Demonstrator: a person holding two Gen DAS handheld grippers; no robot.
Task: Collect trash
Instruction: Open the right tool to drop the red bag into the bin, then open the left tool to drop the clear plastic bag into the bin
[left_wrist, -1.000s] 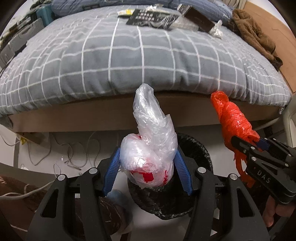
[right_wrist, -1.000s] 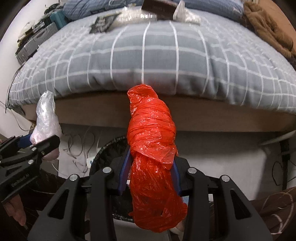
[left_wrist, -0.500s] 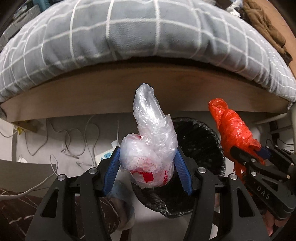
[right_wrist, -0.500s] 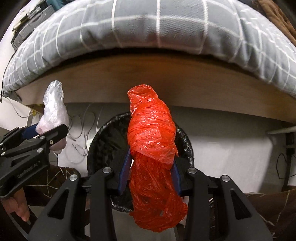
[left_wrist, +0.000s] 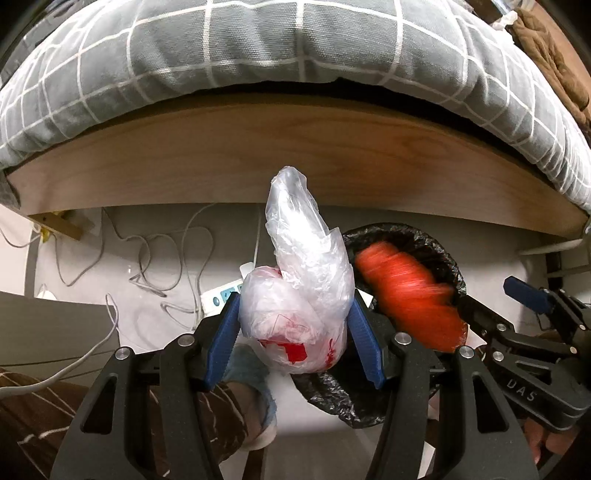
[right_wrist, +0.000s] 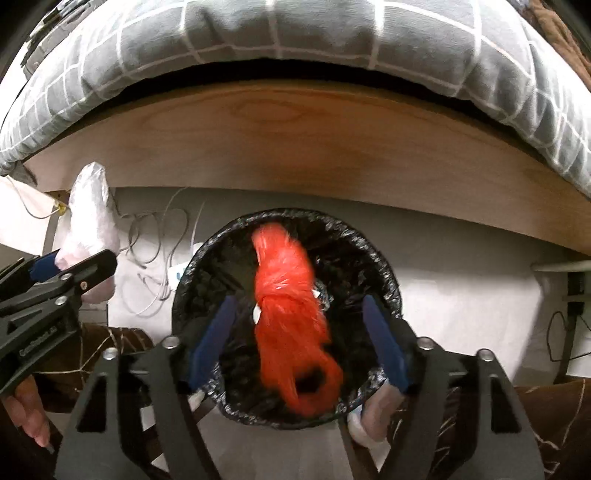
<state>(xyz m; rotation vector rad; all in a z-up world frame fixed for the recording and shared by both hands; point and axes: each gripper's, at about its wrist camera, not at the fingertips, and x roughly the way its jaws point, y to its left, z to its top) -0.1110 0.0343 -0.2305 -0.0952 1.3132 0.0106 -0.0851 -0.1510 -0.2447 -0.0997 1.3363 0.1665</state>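
Since earlier frame: right gripper (right_wrist: 299, 339) fingers spread apart, orange bag (right_wrist: 291, 317) released, blurred, dropping inside trash bin (right_wrist: 388, 273). Left gripper (left_wrist: 295, 332) clamped on clear bag (left_wrist: 299, 291), beside bin rim. Risk: release off-centre, clear bag lands on floor.

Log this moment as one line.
right gripper open | red bag dropping into bin | left gripper holds clear bag

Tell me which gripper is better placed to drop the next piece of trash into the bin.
Left. The left gripper is shut on the clear bag beside the bin; the right gripper is open, its orange bag dropping in.
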